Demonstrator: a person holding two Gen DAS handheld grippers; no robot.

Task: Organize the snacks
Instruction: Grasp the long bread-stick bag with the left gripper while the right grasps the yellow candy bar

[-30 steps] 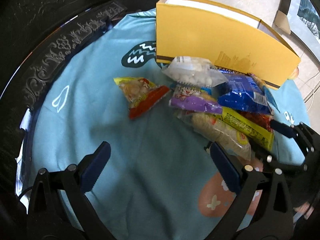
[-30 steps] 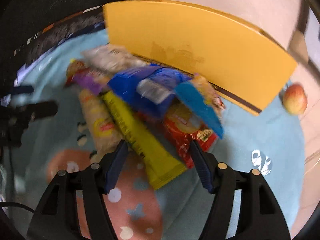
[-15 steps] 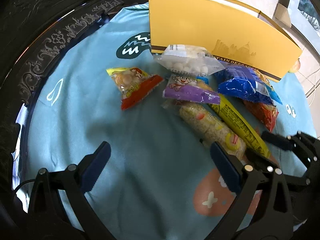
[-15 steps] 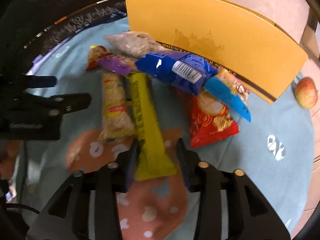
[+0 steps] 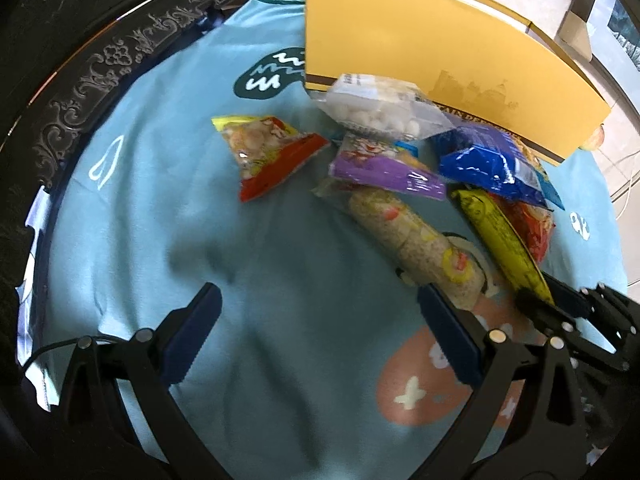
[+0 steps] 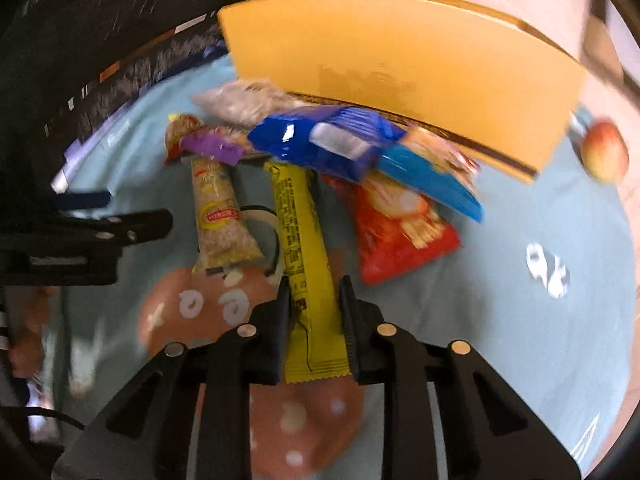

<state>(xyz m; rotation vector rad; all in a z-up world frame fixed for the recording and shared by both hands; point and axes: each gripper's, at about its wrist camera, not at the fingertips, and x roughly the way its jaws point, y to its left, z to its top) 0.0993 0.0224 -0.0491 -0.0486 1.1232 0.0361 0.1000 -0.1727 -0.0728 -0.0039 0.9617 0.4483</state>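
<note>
Blue cloth covers the worktop. Right tool point(image 6: 313, 312) is clamped on the near end of the yellow bar point(image 6: 302, 236) – light, slippery, crushable; grip its flat sides. Left tool point(image 5: 316, 336) is wide open, empty.

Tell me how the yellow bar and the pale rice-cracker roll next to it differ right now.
The yellow bar has an opaque yellow wrapper; the rice-cracker roll has a clear one showing pale grainy contents. The right gripper is shut on the bar's near end, while nothing grips the roll. The bar looks flat; the roll looks round and plump. Both are long, lie side by side on the blue cloth, and have far ends tucked under other packets.
</note>
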